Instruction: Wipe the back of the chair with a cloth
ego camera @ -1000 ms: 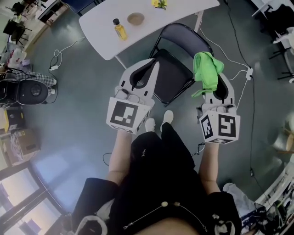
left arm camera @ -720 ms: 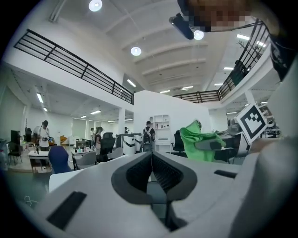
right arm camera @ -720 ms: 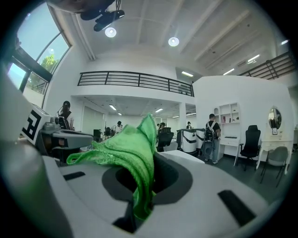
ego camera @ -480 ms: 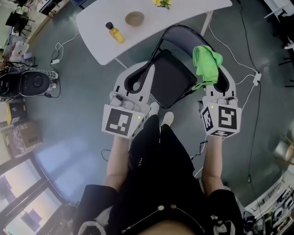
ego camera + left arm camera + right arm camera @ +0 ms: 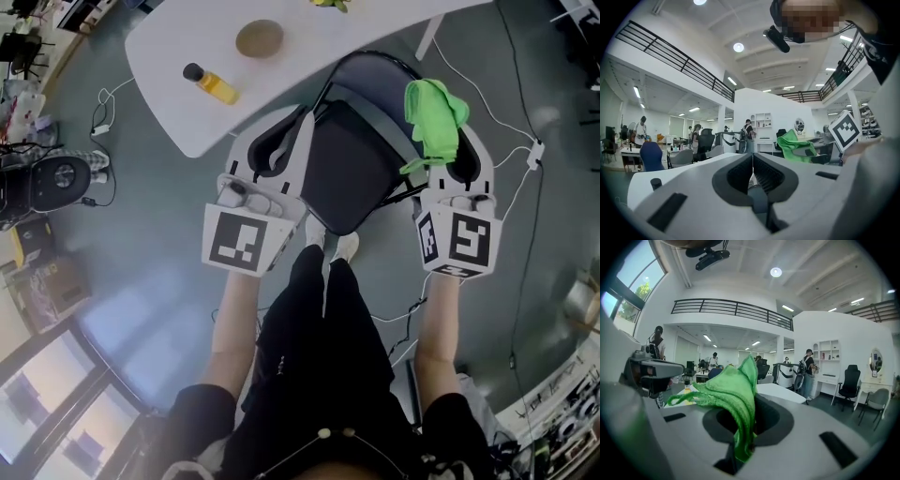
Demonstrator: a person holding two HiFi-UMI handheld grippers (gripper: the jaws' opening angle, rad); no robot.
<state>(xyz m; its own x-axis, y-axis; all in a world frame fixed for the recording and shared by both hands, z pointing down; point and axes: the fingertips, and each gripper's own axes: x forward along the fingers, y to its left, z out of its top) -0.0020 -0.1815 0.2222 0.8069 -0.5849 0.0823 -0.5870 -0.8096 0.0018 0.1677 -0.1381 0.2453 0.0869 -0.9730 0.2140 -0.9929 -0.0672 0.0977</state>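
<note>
You are pinching the green cloth (image 5: 433, 117) in your right gripper (image 5: 446, 136), over the chair (image 5: 342, 169) at the table's (image 5: 309, 52) near edge. Your left gripper (image 5: 302, 122) is closed, holding nothing. I think no wiping is happening yet, so the whole chair back is waiting.

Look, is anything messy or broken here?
Nothing looks broken or spilled. The green cloth is just bunched up and flops out of the right gripper, whose jaws are shut on it, near the chair. White cables trail loose over the floor beside the chair, which is a bit untidy.
</note>
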